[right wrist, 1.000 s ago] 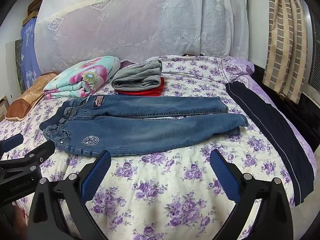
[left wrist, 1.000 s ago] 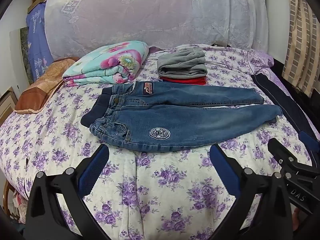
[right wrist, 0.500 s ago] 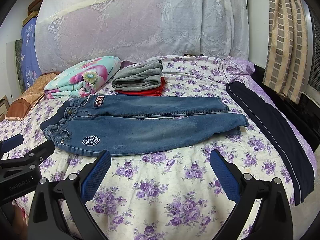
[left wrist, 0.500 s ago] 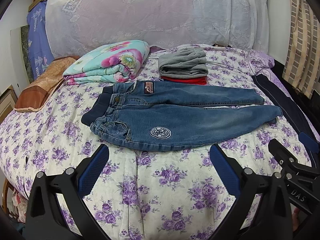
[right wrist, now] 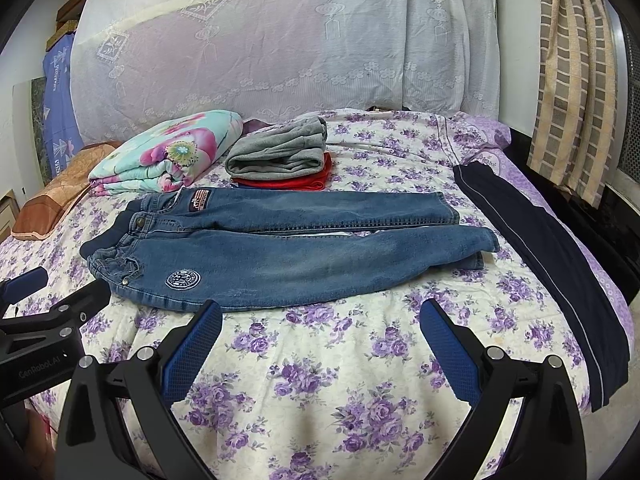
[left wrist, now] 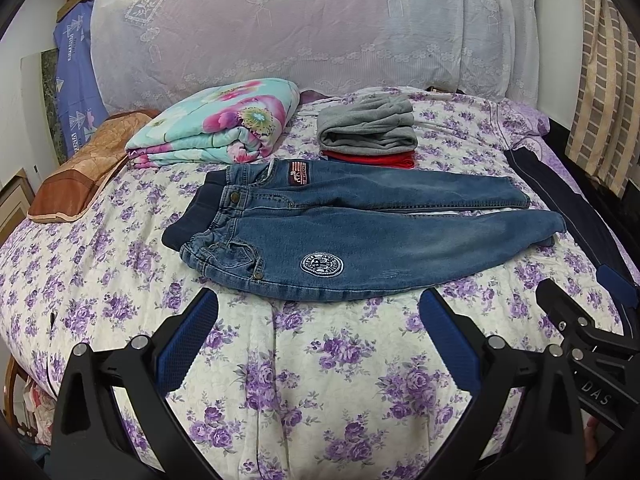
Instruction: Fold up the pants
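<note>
Very little had changed over the last second. In both wrist views the jeans (left wrist: pixel 360 232) lay just as they had a second earlier, flat on the flowered bed (left wrist: pixel 320 360), waistband to my left and cuffs to my right, the two legs side by side with a thin gap between them near the cuffs. The only shift I could make out was a slight drift of my own views; the cloth itself had not been touched.

My left gripper (left wrist: pixel 318 336) was spread wide and held nothing, poised over the bedspread just short of the near edge of the jeans, below the round patch. My right gripper (right wrist: pixel 320 340) was equally wide and empty, hovering short of the near leg, about mid-length. Each gripper showed at the edge of the other's view, so they sat close beside one another.

I took this to mean the fold had not begun: the pants were laid out and I was lining up. The likely first fold was one leg over the other, which would need a hold at the waistband and another near the cuff.

Behind the jeans, the folded grey garment (left wrist: pixel 366 130) sat on a red one (left wrist: pixel 372 159), next to the floral quilt (left wrist: pixel 216 126). Dark trousers (right wrist: pixel 552 264) lay along the right side of the bed.
</note>
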`<action>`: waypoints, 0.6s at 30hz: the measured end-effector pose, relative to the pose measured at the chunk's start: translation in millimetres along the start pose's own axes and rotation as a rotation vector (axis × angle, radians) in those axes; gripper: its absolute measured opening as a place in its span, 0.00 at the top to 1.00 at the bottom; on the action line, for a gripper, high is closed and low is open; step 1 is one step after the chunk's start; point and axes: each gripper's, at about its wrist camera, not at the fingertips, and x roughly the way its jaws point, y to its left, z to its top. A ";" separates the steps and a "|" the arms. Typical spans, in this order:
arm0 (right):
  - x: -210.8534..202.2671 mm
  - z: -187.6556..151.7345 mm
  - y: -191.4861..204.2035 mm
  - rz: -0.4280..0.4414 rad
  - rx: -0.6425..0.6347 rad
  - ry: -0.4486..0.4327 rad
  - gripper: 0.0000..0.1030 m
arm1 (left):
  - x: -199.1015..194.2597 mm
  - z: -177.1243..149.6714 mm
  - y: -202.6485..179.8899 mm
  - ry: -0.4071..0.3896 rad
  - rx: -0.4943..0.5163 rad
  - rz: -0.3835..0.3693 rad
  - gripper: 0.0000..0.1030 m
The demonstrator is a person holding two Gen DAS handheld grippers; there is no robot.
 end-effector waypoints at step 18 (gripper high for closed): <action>-1.7 0.9 0.6 0.000 -0.002 0.001 0.03 | 0.1 0.3 0.3 0.000 0.001 0.001 0.05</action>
